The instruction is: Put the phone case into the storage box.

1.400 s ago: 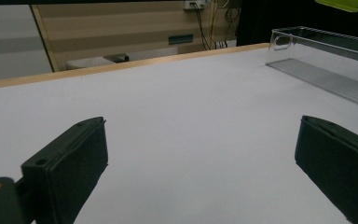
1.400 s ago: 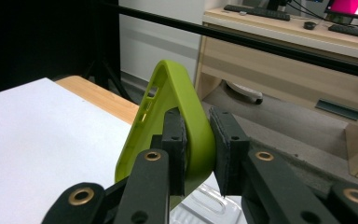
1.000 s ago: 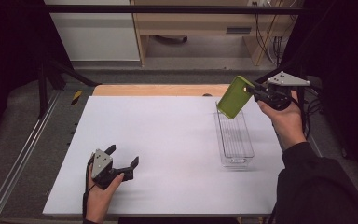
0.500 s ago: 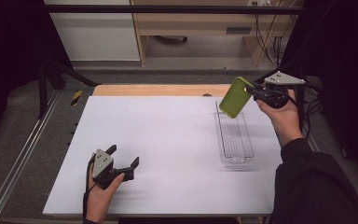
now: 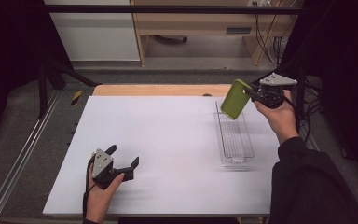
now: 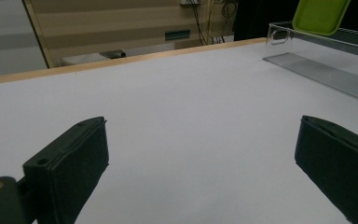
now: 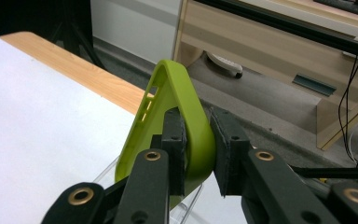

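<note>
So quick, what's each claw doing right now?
Left claw: open, holding nothing, low over the white table.
Right claw: shut on the green phone case, above the clear tray.

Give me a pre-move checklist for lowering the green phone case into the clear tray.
1. Grip: right gripper clamps an edge of the green phone case: ok.
2. Position: case hangs over the far end of the clear tray: ok.
3. Tray interior free of other items: ok.
4. Left gripper rests open, apart from the tray: ok.
5. Case tilt matches the tray's long axis: cannot tell.
</note>
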`<state>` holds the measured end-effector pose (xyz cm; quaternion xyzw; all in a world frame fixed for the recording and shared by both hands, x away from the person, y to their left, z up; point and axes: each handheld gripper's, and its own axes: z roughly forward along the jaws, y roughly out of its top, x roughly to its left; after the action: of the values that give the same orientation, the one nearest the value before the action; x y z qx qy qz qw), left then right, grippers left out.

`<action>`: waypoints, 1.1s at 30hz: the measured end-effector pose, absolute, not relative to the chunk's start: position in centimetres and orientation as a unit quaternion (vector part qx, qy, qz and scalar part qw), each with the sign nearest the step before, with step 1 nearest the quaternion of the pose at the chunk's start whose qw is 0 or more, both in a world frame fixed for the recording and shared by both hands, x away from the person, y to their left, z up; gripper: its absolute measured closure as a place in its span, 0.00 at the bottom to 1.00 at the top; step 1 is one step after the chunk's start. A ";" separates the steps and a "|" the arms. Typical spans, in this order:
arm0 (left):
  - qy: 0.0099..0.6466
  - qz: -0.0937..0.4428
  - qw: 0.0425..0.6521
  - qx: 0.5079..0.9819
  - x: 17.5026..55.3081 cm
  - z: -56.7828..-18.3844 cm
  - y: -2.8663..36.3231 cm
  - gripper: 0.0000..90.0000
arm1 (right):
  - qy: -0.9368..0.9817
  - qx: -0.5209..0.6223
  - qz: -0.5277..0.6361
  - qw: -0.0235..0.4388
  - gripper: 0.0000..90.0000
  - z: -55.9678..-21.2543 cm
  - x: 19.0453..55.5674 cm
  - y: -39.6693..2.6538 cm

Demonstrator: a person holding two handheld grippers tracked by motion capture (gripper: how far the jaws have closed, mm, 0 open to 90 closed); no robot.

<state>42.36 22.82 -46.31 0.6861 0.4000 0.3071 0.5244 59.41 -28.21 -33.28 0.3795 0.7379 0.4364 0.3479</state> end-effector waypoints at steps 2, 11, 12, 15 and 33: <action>0.400 0.306 0.524 0.687 42.4 -46.3 22.8 0.02 | 0.741 0.380 0.431 0.347 0.85 -33.5 59.6 -28.1; 0.401 0.305 0.523 0.688 42.4 -46.4 22.8 0.02 | 0.750 0.377 0.421 0.345 0.85 -34.5 60.5 -27.7; 0.401 0.304 0.523 0.688 42.4 -46.4 22.8 0.02 | 0.751 0.376 0.419 0.346 0.85 -34.7 60.6 -27.6; 0.401 0.304 0.523 0.688 42.4 -46.4 22.8 0.02 | 0.754 0.375 0.414 0.345 0.85 -35.0 60.9 -27.3; 0.402 0.304 0.522 0.688 42.4 -46.4 22.8 0.03 | 0.757 0.377 0.406 0.347 0.85 -36.6 61.5 -26.6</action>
<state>42.40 22.81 -46.38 0.6878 0.4022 0.3037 0.5224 61.47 -26.57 -36.58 0.3765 0.7567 0.4063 0.3471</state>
